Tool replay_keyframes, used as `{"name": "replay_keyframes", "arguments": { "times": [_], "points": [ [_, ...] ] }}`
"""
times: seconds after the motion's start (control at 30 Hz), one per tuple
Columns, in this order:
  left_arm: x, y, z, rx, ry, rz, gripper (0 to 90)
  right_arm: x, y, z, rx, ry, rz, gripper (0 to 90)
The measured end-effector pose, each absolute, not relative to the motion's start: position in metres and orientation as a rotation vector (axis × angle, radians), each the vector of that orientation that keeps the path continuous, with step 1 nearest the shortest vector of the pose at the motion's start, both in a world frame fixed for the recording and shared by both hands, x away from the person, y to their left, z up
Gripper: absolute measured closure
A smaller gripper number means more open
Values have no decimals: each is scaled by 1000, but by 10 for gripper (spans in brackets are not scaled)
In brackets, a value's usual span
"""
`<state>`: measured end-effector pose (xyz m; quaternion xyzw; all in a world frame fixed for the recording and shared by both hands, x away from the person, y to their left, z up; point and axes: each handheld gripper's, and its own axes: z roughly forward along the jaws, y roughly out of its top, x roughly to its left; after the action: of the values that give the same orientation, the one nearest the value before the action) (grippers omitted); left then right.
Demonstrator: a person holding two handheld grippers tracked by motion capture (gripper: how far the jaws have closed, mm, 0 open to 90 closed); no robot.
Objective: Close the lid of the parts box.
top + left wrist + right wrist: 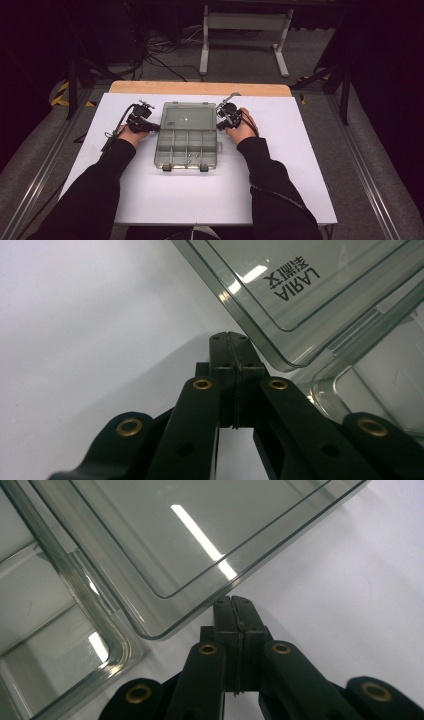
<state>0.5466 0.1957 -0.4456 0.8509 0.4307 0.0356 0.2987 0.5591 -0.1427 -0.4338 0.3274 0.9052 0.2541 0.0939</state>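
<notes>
A clear plastic organiser box point(186, 145) lies in the middle of the white table, its lid point(187, 117) swung open toward the far side. Small metal parts point(194, 156) sit in one front compartment. My left gripper point(154, 128) is shut with nothing between its jaws, its tips at the lid's left edge. In the left gripper view the left gripper point(231, 337) sits just under the lid point(280, 305), beside the tray point(380, 385). My right gripper point(220, 125) is also shut and empty at the lid's right edge. The right gripper point(234, 601) touches the lid's rim point(190, 535).
The white table top point(300, 165) has free room on both sides of the box and in front of it. A wooden strip point(200, 88) runs along its far edge. Beyond it stand a white desk frame point(245, 30) and floor cables point(160, 55).
</notes>
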Motion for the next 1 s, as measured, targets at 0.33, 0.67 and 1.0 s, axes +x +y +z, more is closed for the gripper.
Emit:
{"name": "replay_keyframes", "arguments": {
  "times": [0.33, 0.67, 1.0],
  "points": [
    [549, 194, -447, 2240, 1139, 100, 896, 562, -139, -434, 984, 2674, 761, 900],
    [551, 194, -447, 2233, 1139, 103, 896, 565, -138, -435, 982, 2671, 776, 900],
    [556, 191, -447, 2220, 1168, 131, 896, 570, -138, -435, 984, 2656, 799, 900]
  ]
}}
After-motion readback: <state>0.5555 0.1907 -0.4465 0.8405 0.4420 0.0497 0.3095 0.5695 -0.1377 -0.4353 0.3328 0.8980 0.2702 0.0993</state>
